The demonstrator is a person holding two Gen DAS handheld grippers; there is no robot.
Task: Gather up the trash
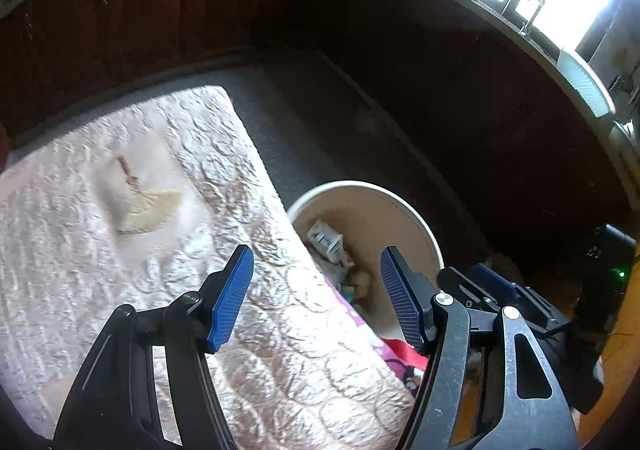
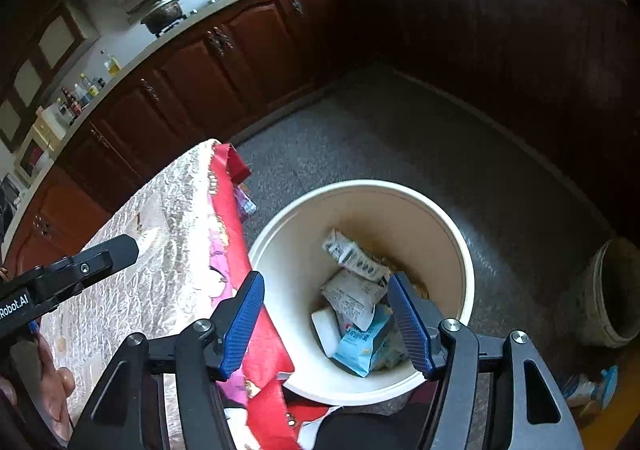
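Observation:
A white bin (image 2: 360,186) stands on the grey floor against the table's edge. Inside lie a white carton (image 2: 352,254), a white packet (image 2: 352,298) and a light blue wrapper (image 2: 364,346). My right gripper (image 2: 325,276) hangs open above the bin with nothing between its blue pads. My left gripper (image 1: 317,250) is open and empty too, over the table edge beside the bin (image 1: 400,202), where the carton (image 1: 328,242) shows. A tan crescent-shaped thing (image 1: 148,206) lies further back on the tablecloth (image 1: 120,270). The right view shows the left gripper (image 2: 80,266) over the cloth.
A red and pink patterned cloth (image 2: 240,290) hangs off the table edge next to the bin. A dirty grey bucket (image 2: 612,290) and a blue-white wrapper (image 2: 588,386) are on the floor at right. Dark wooden cabinets (image 2: 240,62) line the far side. A hand (image 2: 56,390) shows at lower left.

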